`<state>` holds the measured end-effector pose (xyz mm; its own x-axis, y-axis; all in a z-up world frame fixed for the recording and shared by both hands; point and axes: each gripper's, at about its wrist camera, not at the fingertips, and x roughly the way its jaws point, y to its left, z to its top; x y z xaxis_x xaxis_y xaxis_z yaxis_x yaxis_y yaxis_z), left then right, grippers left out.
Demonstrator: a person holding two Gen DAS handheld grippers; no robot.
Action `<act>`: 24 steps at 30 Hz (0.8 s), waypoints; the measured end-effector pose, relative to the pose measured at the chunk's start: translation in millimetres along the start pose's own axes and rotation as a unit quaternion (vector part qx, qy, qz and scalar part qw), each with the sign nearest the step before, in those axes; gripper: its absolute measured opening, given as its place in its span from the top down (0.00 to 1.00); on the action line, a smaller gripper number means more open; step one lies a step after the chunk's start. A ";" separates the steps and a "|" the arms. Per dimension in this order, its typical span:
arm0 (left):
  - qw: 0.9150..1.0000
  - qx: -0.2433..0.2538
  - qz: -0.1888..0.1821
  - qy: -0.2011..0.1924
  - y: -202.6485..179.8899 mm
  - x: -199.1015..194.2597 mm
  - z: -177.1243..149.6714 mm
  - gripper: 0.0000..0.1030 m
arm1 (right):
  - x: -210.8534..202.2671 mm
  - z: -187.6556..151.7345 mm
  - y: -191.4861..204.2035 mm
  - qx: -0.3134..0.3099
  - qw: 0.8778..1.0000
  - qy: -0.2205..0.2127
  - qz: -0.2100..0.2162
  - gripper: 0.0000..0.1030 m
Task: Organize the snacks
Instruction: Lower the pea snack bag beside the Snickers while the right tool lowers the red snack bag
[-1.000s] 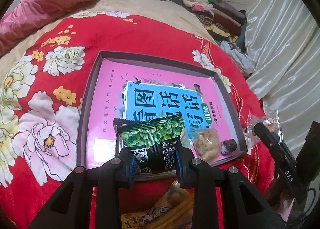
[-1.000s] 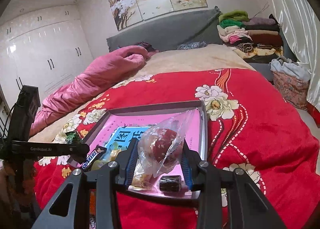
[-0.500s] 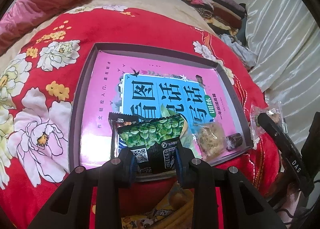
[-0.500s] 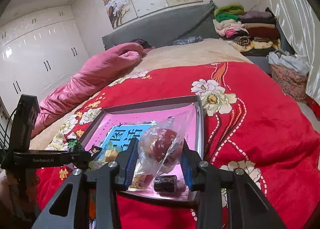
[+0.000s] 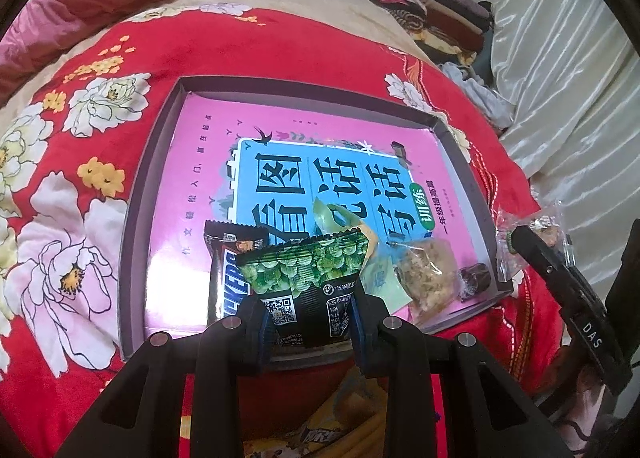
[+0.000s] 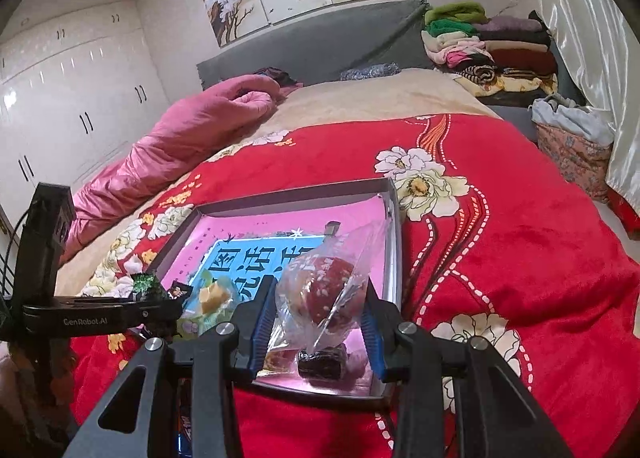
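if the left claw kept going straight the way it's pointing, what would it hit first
Probably the pink book cover lining the grey tray. The green pea packet held in the left claw would touch first, near the Snickers bar, though depth is unclear.

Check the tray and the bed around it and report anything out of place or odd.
The snacks sit crowded along the tray's near edge, on top of a pink book lying in it. More packets lie loose on the red blanket outside the tray. Nothing looks spilled or torn.
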<state>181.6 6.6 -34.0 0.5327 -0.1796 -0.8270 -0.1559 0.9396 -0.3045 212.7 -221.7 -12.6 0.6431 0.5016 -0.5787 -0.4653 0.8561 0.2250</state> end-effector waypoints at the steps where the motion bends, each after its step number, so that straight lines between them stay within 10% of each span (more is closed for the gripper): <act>1: 1.000 0.000 -0.001 0.001 -0.5 0.5 -0.1 0.69 | 1.2 -0.5 1.1 -0.004 1.000 0.002 -0.003 0.61; 24: 1.000 0.010 0.003 0.008 -4.1 10.0 -2.3 0.69 | 29.0 -12.0 14.3 -0.027 0.998 0.052 0.005 0.61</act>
<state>185.7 0.2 -42.1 0.5189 -0.1774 -0.8362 -0.1435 0.9462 -0.2899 217.3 -196.4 -35.6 0.5729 0.4925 -0.6551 -0.5055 0.8415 0.1906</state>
